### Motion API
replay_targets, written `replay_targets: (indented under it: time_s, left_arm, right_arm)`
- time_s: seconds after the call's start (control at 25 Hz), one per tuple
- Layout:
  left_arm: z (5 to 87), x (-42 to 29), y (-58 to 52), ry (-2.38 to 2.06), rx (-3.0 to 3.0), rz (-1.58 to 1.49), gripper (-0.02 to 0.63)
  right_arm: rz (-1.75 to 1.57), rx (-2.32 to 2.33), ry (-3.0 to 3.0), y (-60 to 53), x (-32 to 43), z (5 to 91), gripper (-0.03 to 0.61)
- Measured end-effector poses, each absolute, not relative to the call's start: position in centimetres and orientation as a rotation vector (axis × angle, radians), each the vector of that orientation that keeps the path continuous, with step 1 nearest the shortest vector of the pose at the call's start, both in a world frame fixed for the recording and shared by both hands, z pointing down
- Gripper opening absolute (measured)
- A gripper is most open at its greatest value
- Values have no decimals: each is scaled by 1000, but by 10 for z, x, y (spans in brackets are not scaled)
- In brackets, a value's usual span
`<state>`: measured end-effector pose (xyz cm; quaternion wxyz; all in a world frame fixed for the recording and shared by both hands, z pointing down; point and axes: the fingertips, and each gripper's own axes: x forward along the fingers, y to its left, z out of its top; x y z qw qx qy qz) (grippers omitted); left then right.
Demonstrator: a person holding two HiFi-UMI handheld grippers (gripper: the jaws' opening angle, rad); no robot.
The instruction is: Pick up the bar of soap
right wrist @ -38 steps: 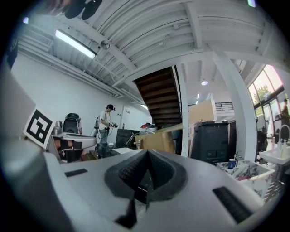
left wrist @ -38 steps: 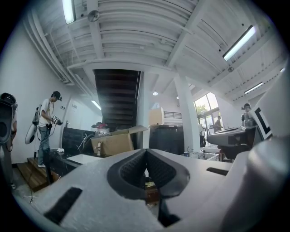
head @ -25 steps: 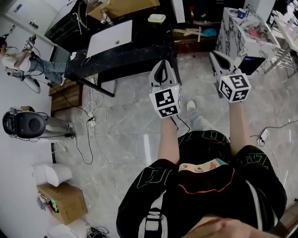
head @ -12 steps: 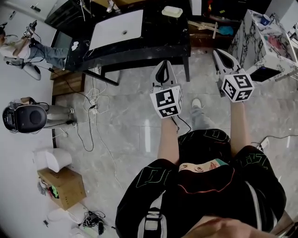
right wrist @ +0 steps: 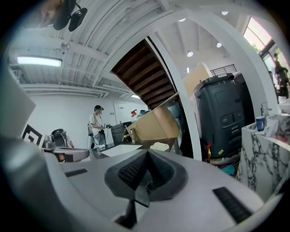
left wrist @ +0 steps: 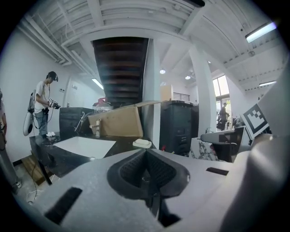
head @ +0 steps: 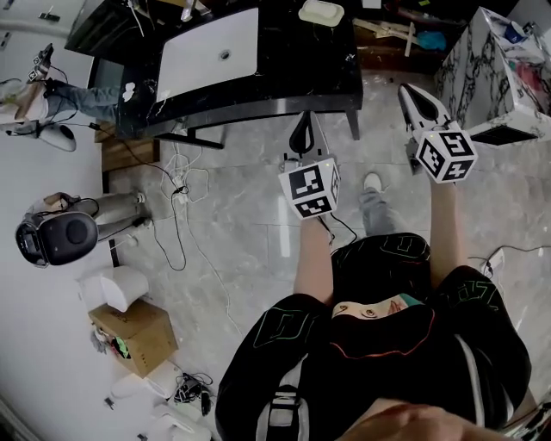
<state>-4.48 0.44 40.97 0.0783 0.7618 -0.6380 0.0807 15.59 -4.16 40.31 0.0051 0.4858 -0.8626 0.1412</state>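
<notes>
A pale bar of soap (head: 320,12) lies in a light dish at the far right end of the black table (head: 293,77), beside a white inset basin (head: 211,52). The soap (left wrist: 142,143) is small and far ahead in the left gripper view, and the soap (right wrist: 159,146) shows just over the jaws in the right gripper view. My left gripper (head: 300,134) is held in the air over the floor, short of the table's near edge, jaws shut and empty. My right gripper (head: 410,93) hovers to the right of the table, also shut on nothing.
A marble-patterned cabinet (head: 482,60) stands right of the table. Cables (head: 185,198) trail over the floor near the table legs. A cardboard box (head: 138,336) and a round black device (head: 56,237) sit at the left. A person (left wrist: 43,104) stands by the table's far left end.
The table and soap have slid nearer in the head view as the person walks toward them. Both grippers keep their pose and stay shut.
</notes>
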Motion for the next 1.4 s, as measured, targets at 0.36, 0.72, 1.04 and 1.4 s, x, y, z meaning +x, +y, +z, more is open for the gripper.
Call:
replay_targets:
  time_s: [0.36,0.72,1.04,1.4]
  left_arm:
    - [401,-33,-72,-1906,2306,290,8]
    - [396,-46,-105,-1950,2249,242,8]
    - [412,-66,-135,-1916,2221,251,8]
    - [423,-52,-216,-1783,2302,262,8]
  right_arm:
    - [467,1571,-2720,-123,177,397,6]
    - [456,1539,-2754,-175,172,385,6]
    - [486,1407,-2834,-202,128,384,6]
    - [473,1487,-2723,-268,135,391,6]
